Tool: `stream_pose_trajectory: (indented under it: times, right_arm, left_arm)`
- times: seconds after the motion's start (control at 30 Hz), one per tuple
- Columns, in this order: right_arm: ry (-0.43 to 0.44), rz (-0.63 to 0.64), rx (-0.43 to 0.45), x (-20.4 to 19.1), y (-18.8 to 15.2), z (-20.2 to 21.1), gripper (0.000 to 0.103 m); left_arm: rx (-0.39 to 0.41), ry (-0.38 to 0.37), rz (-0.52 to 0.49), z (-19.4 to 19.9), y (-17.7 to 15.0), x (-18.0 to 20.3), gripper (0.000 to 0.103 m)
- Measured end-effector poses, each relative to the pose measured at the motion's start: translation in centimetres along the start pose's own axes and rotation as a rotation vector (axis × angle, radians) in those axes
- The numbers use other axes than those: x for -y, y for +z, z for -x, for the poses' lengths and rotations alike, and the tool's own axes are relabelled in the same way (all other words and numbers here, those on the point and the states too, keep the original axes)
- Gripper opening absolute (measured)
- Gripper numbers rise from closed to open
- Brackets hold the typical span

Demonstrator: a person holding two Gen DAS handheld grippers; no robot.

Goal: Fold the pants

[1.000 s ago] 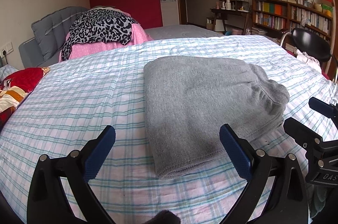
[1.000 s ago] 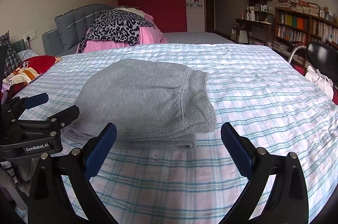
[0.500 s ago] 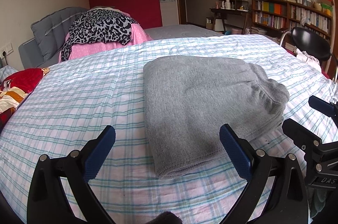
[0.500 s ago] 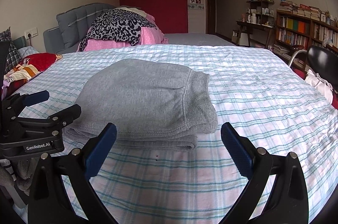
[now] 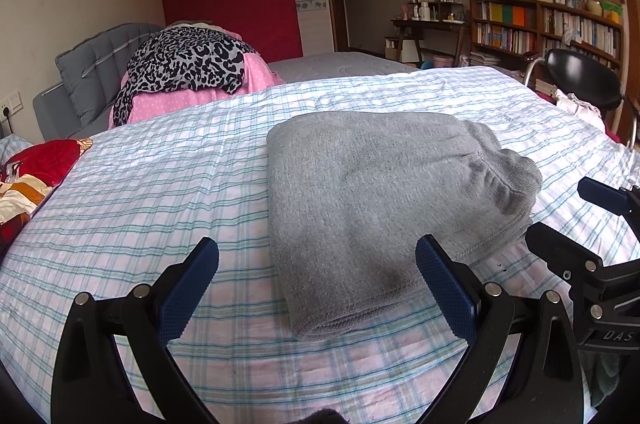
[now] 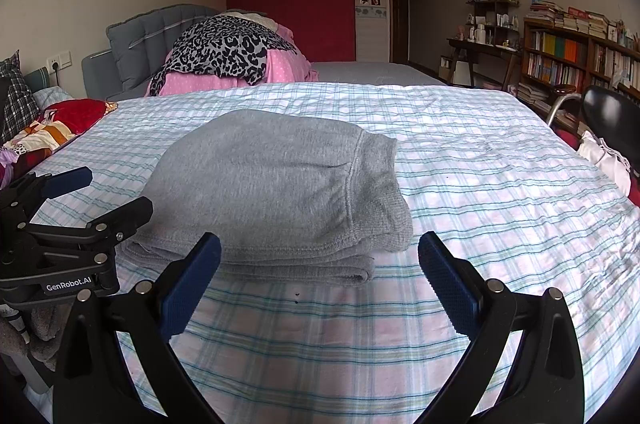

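Note:
The grey pants (image 5: 384, 191) lie folded into a compact stack on the plaid bed sheet (image 5: 160, 191), with the elastic waistband on the right side. They also show in the right wrist view (image 6: 276, 191). My left gripper (image 5: 316, 272) is open and empty, held just short of the stack's near left corner. My right gripper (image 6: 320, 264) is open and empty, held in front of the stack's near edge. Each gripper appears in the other's view, the right one (image 5: 580, 240) and the left one (image 6: 80, 199), both beside the stack and apart from it.
A pile of pink and leopard-print bedding (image 6: 232, 59) sits at the bed's far end by the grey headboard (image 6: 148, 39). Red and patterned cloth (image 6: 60, 123) lies at the left edge. A black chair (image 5: 580, 79) and bookshelves (image 5: 548, 23) stand to the right.
Both grippers have drifted back slightly and stay open. The folded pants have not moved.

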State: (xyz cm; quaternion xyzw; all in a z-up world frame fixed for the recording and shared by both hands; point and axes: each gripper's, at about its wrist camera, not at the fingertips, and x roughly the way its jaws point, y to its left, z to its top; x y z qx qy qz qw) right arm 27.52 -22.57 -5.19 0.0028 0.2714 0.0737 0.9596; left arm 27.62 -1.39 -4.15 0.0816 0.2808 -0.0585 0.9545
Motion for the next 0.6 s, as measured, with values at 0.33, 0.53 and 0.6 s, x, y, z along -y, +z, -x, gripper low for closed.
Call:
stream_pose_trajectory:
  times: [0.33,0.53,0.6]
  right_arm:
    - [0.000,-0.001,-0.001,-0.06,0.03,0.03,0.100]
    - [0.001,-0.003,-0.002,-0.09,-0.02,-0.03,0.100]
    - [0.002,-0.005,-0.005,-0.08,-0.11,-0.11,0.100]
  left_arm:
    - [0.000,0.005,-0.004,-0.05,0.03,0.00,0.098]
    - [-0.023,0.015,0.016,-0.45,0.10,-0.43,0.098]
    - [-0.030,0.018,0.023,-0.60,0.12,-0.58,0.098]
